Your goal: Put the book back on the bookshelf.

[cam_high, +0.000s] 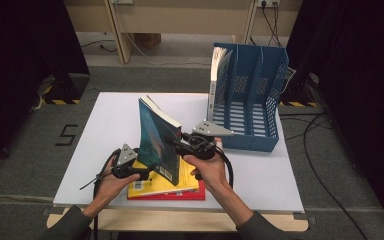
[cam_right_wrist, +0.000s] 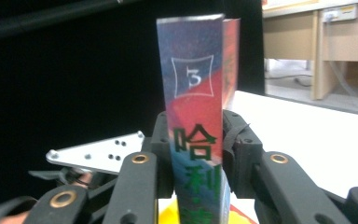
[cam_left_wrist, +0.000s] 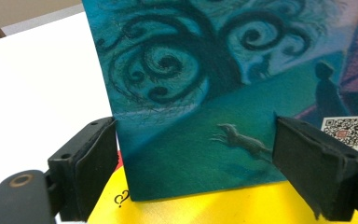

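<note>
Right tool (cam_right_wrist: pixel 196 154): jaws clamped on spine of upright teal book (cam_high: pixel 158 142); left tool (cam_left_wrist: pixel 196 168): jaws spread wide, flanking its lower cover above yellow book (cam_high: pixel 167 186)

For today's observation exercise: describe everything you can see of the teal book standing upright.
The teal book is a paperback with swirling tree art, a running animal, a QR code, and a "3" on its spine. It stands upright on a yellow book. The right gripper clamps its spine; the left gripper has open jaws against its cover.

Four books (cam_high: pixel 158 142), one file rack (cam_high: pixel 250 100).
</note>
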A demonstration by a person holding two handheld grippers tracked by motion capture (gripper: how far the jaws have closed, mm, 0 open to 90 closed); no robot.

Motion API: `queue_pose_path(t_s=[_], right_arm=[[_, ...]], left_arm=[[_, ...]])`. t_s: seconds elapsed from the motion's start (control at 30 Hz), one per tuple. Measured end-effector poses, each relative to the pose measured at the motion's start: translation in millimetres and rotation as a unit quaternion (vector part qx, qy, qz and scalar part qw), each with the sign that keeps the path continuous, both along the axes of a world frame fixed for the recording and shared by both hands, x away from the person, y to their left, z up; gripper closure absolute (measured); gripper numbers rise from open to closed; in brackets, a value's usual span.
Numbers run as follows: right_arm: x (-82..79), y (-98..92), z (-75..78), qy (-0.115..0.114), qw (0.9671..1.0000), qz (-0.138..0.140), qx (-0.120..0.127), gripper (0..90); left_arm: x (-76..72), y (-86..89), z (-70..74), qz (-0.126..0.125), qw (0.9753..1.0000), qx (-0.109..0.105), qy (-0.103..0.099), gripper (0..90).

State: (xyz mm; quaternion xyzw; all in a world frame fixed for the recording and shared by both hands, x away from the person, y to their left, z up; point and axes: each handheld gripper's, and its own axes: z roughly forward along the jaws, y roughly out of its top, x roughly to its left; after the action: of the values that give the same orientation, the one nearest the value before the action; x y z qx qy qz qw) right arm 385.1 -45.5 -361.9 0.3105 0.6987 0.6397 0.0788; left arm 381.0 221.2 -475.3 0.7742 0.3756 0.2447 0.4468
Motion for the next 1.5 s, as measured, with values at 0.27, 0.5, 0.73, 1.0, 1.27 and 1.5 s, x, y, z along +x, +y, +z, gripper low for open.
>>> queue_pose_path(t_s=[0.27, 0.5, 0.73, 1.0, 1.27, 1.5], right_arm=[[-6.1, -25.7, -11.8, 0.06, 0.9914, 0.048, 0.105, 68.0], [-28.1, -35.8, -9.6, 0.045, 0.9923, 0.068, 0.093, 67.2], [-32.6, -30.0, -1.8, 0.001, 0.9969, 0.069, 0.037, 64.5], [-31.4, -16.8, -0.8, 0.014, 0.9968, 0.075, 0.023, 60.4], [-21.9, -7.8, -8.3, 0.044, 0.9967, 0.064, 0.024, 61.6], [-6.8, -19.2, -16.3, 0.099, 0.9915, 0.029, 0.08, 67.3]], left_arm=[[3.6, 12.6, -2.9, 0.019, 0.9996, -0.018, 0.007, 11.4], [1.1, 6.1, -3.0, 0.003, 0.9999, -0.017, 0.004, 9.1], [1.6, 11.6, -2.0, 0.013, 0.9994, -0.031, 0.0, 14.3], [0.4, 13.3, -2.6, 0.013, 0.9995, -0.03, -0.001, 14.4], [0.9, 14.0, -3.2, 0.011, 0.9995, -0.03, 0.002, 12.9], [2.1, 15.2, -6.1, 0.012, 0.9994, -0.029, 0.015, 13.3]])
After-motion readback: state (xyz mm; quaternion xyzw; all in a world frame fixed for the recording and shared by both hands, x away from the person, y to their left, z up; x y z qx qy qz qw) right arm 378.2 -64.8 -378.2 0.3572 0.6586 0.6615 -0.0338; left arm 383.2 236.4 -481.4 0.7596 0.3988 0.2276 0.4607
